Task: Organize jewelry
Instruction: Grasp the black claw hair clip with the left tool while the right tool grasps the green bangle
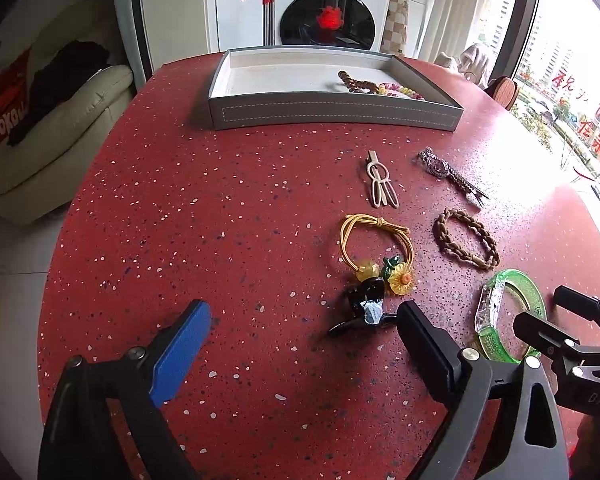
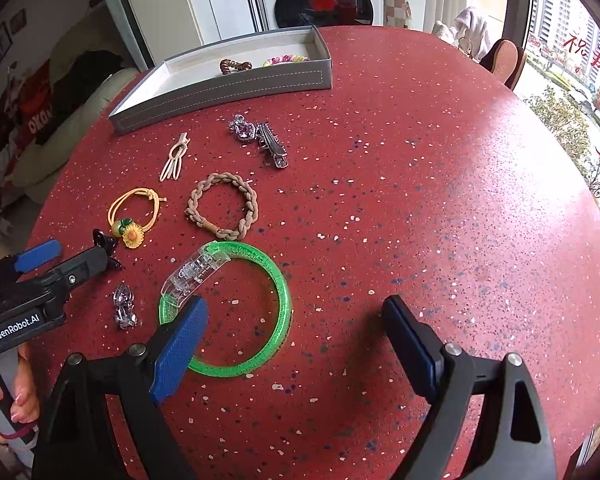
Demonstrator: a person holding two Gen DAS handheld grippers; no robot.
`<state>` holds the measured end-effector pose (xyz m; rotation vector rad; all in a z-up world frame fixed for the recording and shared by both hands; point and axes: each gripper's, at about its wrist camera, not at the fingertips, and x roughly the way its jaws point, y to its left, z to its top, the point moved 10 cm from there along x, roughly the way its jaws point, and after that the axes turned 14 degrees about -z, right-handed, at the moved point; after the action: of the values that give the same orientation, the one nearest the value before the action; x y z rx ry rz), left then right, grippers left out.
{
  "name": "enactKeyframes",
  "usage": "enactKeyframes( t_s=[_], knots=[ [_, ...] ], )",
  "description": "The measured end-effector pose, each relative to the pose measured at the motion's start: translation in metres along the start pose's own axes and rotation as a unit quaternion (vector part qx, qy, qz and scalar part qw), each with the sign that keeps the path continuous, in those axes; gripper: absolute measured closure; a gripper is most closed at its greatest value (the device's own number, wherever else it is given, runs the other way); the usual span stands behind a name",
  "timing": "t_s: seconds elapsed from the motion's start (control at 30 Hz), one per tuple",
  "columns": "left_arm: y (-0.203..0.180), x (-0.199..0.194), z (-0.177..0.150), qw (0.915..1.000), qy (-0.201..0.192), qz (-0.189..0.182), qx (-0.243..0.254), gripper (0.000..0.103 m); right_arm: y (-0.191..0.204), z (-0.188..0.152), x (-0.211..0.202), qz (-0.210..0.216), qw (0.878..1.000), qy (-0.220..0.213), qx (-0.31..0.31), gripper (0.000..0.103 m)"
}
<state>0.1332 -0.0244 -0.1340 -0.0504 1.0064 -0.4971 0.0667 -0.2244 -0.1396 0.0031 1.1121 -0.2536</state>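
red speckled table (image 2: 420, 200) carries your loose pieces in a cluster short of the grey tray (image 2: 228, 84), which sits at the far edge with two coiled hair ties (image 1: 380, 86) already inside; the rest likely waits there for sorting. your left gripper (image 1: 304, 340) is spread wide and holds nothing, its right pad just beside the black claw clip (image 1: 364, 312), probably lining up for it. your right gripper (image 2: 296, 340) is also wide and empty, its left pad over the rim of the green bangle (image 2: 276, 292); contact you can't confirm.
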Motion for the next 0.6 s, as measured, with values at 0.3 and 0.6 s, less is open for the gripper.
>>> enactKeyframes(
  t_s=[0.3, 0.6],
  knots=[
    [-0.0038, 0.0062, -0.001, 0.9997, 0.007, 0.01, 0.022, 0.018, 0.0086, 0.0025, 0.0007, -0.026, 0.999, -0.009, -0.035, 0.024],
    [-0.0055, 0.0031, 0.0023, 0.9997, -0.004, -0.002, 0.026, 0.043, 0.0022, 0.0044, -0.0023, -0.039, 0.998, -0.016, -0.039, 0.062]
  ],
)
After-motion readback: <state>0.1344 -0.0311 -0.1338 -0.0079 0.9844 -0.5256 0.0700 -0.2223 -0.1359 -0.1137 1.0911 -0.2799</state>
